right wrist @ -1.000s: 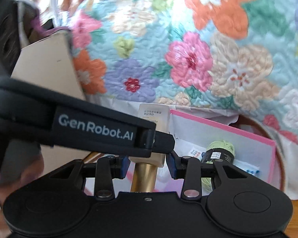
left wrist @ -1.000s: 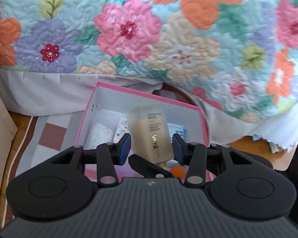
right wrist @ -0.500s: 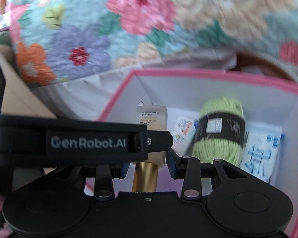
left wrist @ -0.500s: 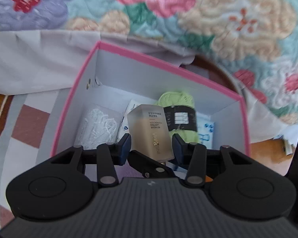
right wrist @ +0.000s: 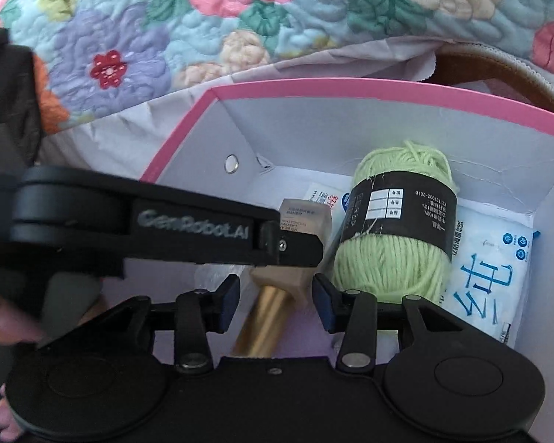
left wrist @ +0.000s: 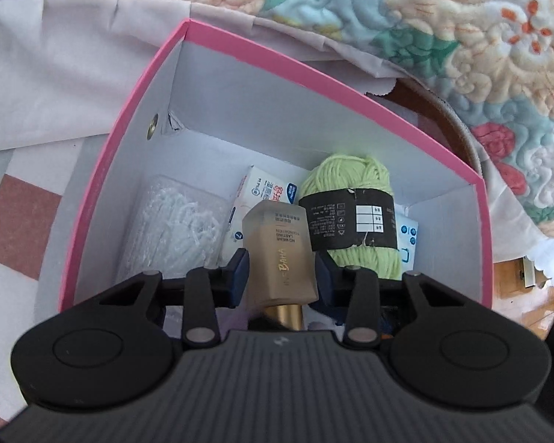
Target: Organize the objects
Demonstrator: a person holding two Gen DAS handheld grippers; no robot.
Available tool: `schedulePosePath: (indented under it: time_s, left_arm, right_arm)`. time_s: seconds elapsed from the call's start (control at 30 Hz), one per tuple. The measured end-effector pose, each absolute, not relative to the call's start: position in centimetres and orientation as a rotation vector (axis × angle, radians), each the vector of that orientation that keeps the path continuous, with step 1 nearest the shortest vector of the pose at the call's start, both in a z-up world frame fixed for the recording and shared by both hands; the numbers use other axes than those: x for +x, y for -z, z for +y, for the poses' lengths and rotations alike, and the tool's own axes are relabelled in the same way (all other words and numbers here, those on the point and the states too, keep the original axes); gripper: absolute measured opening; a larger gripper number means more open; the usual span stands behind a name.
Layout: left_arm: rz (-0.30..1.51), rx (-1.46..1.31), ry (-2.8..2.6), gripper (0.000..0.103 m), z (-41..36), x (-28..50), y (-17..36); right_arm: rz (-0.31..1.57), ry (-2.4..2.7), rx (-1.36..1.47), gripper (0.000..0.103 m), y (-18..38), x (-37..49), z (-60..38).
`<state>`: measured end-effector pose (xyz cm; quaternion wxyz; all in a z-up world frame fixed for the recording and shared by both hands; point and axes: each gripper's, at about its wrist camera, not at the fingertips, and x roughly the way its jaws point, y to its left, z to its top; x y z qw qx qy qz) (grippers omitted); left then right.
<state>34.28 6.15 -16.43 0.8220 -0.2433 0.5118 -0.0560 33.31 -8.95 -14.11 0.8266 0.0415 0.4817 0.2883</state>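
A frosted beige bottle (left wrist: 279, 254) with a gold cap hangs over the pink box (left wrist: 129, 110). The left tongs (left wrist: 281, 277), just closing, clamp it. The right tongs (right wrist: 276, 301), just opening, straddle its cap without touching. The bottle's middle is hidden in the right view.

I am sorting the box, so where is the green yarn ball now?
In both wrist views the green yarn ball lies inside the pink box, toward its far right, just right of the foundation bottle.
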Motion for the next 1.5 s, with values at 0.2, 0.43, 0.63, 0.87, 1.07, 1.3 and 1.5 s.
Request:
schedulePosePath:
  time_s: [0.2,0.43,0.63,0.87,1.07,1.3,1.5]
  left_arm:
    - [1.081,-0.524,0.113,0.035,6.4,34.6,16.4]
    - [1.044,-0.515,0.08,0.03,6.9,34.2,14.5]
    - [1.042,-0.403,0.034,0.038,6.6,32.4,12.3]
    - [1.024,-0.312,0.007,0.058,6.5,29.5,9.8]
    - [1.024,-0.271,-0.007,0.061,6.2,26.3,7.4]
    - [1.015,-0.272,-0.045,0.07,6.5,22.2,3.5]
    - [1.05,-0.236,-0.058,0.076,6.8,19.4,1.1]
  right_arm:
    - [1.014,-0.646,0.108,0.035,14.5,31.1,-9.2]
    - [0.938,-0.549,0.155,0.033,14.9,31.5,-8.6]
    - [0.937,-0.491,0.128,0.033,14.9,33.0,-7.6]
    - [0.899,-0.488,0.075,0.05,12.1,30.1,-8.9]
    - [0.862,-0.489,0.028,0.05,8.7,27.0,-10.8]
    - [0.801,-0.496,-0.023,0.05,3.6,23.4,-12.5]
    - [0.769,-0.508,-0.018,0.053,-0.5,20.7,-13.7]
